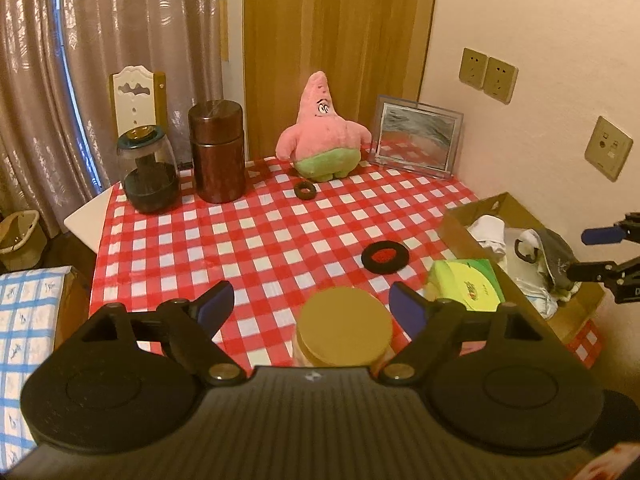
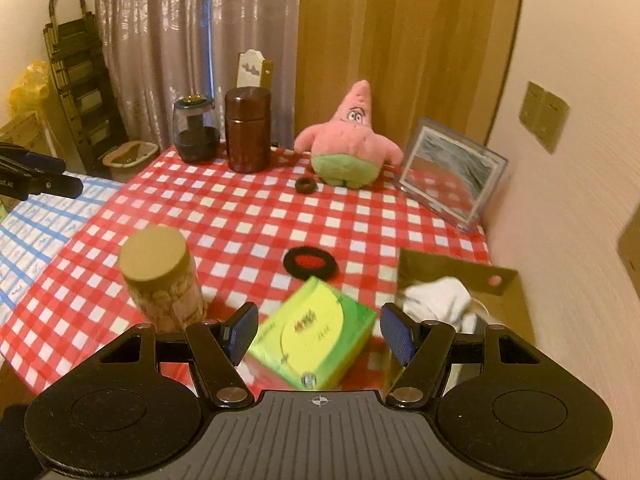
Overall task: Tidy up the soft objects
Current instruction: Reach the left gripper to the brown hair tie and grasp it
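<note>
Left-wrist view: the left gripper (image 1: 312, 307) stands with its blue-padded jaws spread wide, one to each side of a clear plastic jar with a flat tan lid (image 1: 345, 330); the pads do not touch it. Beyond lies a flat black ring of soft fabric with a red centre (image 1: 385, 256) on the red-and-white checked tablecloth (image 1: 248, 232). At the far edge of the table a pink star-shaped plush toy with green shorts (image 1: 322, 130) stands upright, a small dark fabric ring (image 1: 304, 190) just in front of its feet.

Right-wrist view: the right gripper (image 2: 320, 330) has its jaws apart, a green-and-yellow soft tissue pack (image 2: 316, 344) lying tilted between them; the left pad is close to or against the pack's edge, the right pad clear of it. Whether the pack rests on the cloth cannot be told.

An open brown cardboard box (image 1: 480, 210) at the table's right edge holds crumpled white and grey cloths (image 1: 490, 230). A brown cylindrical canister (image 1: 218, 152) and a dark glass jar (image 1: 148, 172) stand at the far left.
</note>
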